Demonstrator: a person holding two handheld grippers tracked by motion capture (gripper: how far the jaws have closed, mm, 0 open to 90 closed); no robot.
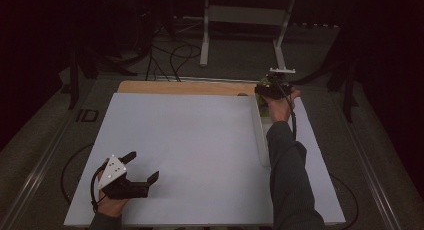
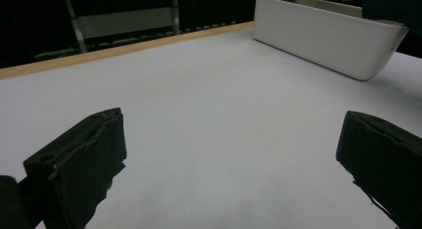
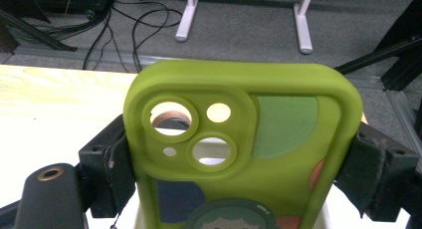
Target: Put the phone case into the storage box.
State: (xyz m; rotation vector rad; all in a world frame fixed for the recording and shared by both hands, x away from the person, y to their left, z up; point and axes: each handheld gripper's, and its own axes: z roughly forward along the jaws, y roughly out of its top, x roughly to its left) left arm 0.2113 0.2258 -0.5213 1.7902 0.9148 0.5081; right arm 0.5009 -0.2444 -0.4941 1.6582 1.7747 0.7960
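1. A green phone case (image 3: pixel 244 149) stands upright between the jaws of the right tongs (image 3: pixel 244 164), which pinch it by its two long edges. Its back faces the right gripper view, with round camera cut-outs in a raised corner block and coloured patches lower down.
2. In the high view the right tongs (image 1: pixel 272 90) are at the far right of the counter, above the far end of a white bin (image 1: pixel 262 140). The case is too small and dark to make out there.
3. The white bin (image 2: pixel 323 37) is long and narrow, with plain, slightly rounded walls. It sits on the right part of the counter.
4. The left tongs (image 1: pixel 142 167) hover near the front left corner of the counter (image 1: pixel 190 135), well apart from the bin. Their jaws are spread wide with nothing between them, seen also in the left gripper view (image 2: pixel 229 154).
5. The counter is a pale, flat sheet with a wooden strip (image 1: pixel 185 87) along its far edge.
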